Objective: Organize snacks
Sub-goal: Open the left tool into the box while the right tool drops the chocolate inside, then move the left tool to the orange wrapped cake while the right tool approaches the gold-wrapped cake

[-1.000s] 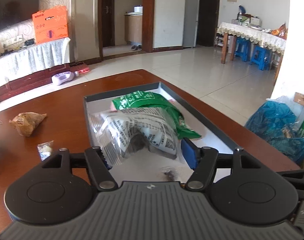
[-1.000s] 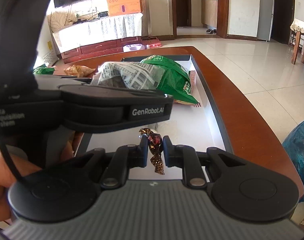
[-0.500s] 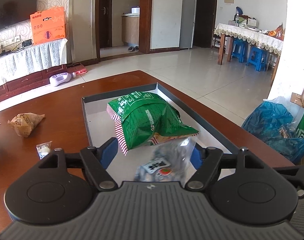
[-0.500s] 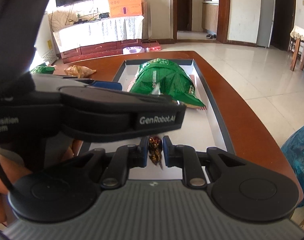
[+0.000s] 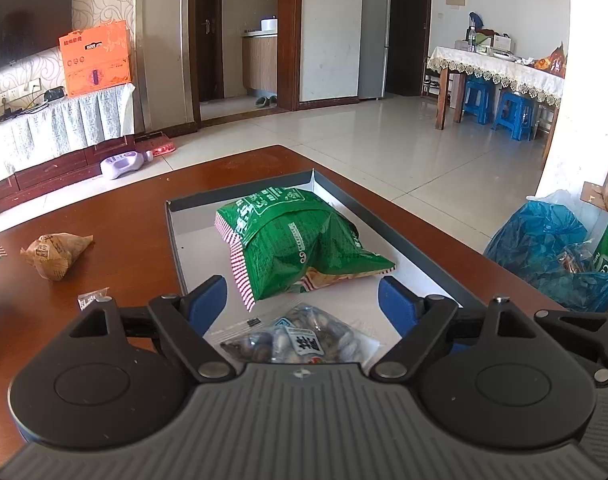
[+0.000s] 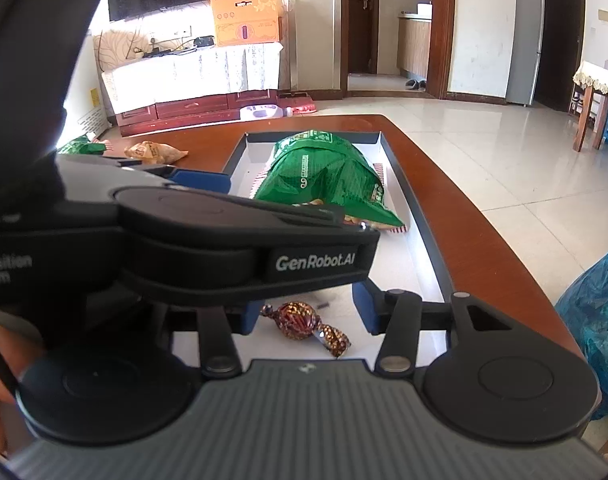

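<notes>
Both of our tongs have let go since a second ago. Our left tongs (image 5: 301,300) then held the clear snack packet (image 5: 297,342), which now lies flat on the white floor of the tray (image 5: 388,220), between the widely spread blue pads (image 5: 207,304) and touching neither. Our right tongs (image 6: 308,318) then pinched the foil-wrapped candy (image 6: 304,322); now their pads stand well apart and the candy rests loose on the tray floor at the near end. Farther along the tray lies the green snack bag (image 5: 295,240), its near edge just beside the clear packet. On the brown tabletop (image 5: 123,216) left of the tray sit a tan wrapped snack (image 5: 55,254) and a small clear wrapper (image 5: 92,297), both apart from the tray.
</notes>
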